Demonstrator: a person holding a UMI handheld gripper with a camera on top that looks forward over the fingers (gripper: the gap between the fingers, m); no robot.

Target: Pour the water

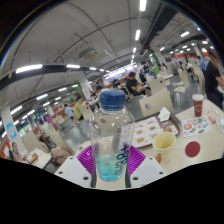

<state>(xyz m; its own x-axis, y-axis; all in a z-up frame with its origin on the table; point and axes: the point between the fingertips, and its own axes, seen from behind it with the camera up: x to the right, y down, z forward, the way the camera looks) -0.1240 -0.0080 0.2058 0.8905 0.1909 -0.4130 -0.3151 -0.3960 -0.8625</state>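
A clear plastic water bottle [111, 130] with a blue cap [112, 99] stands upright between my fingers. A little bluish water lies at its bottom. My gripper [111, 162] is shut on the bottle's lower part, with the purple pads [87, 158] pressing on both sides. Just ahead to the right, a pale yellow cup [163, 146] stands on the white table [175, 165], apart from the bottle. The bottle's base is hidden behind the gripper body.
A tray with printed paper [150, 130] lies beyond the yellow cup. A red round thing [193, 149] sits to its right, and a red cup [197, 104] stands farther back. People sit at other tables across the hall.
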